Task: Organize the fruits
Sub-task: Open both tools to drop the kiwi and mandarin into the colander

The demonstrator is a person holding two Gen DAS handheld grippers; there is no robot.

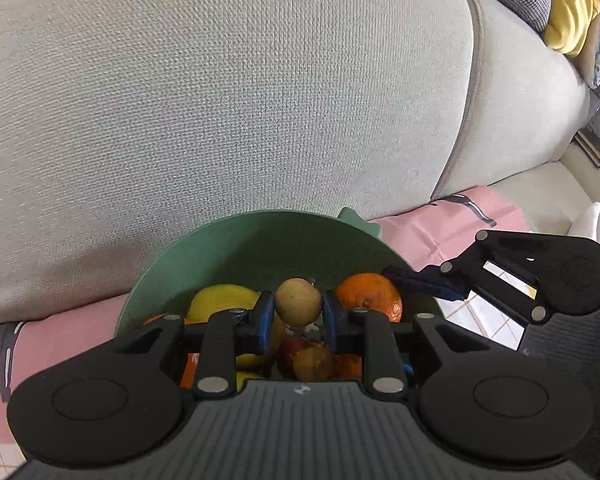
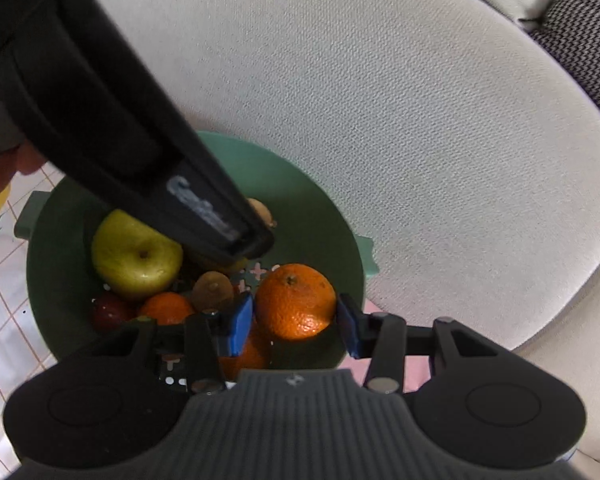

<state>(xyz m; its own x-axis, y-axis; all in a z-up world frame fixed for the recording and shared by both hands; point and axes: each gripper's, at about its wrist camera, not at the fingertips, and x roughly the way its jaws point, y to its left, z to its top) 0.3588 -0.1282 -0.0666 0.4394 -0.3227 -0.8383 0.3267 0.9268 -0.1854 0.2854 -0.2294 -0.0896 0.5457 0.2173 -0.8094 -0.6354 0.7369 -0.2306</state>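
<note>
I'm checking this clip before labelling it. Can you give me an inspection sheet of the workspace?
Surface: pink cloth against a beige sofa cushion.
Job's things: green bowl holding a green apple, oranges, a kiwi.
Clutter: nothing seen.
Grippers: left hand-held gripper shut on a small brown fruit; right hand-held gripper shut on an orange.
Cables: nothing seen.
Surroundings: yellow fabric, tiled floor.

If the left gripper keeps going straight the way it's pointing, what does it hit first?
Probably the far inner wall of the green bowl. The left gripper, its fingers shut on a small brown fruit, points over the piled fruit toward that wall; depth is unclear.
</note>
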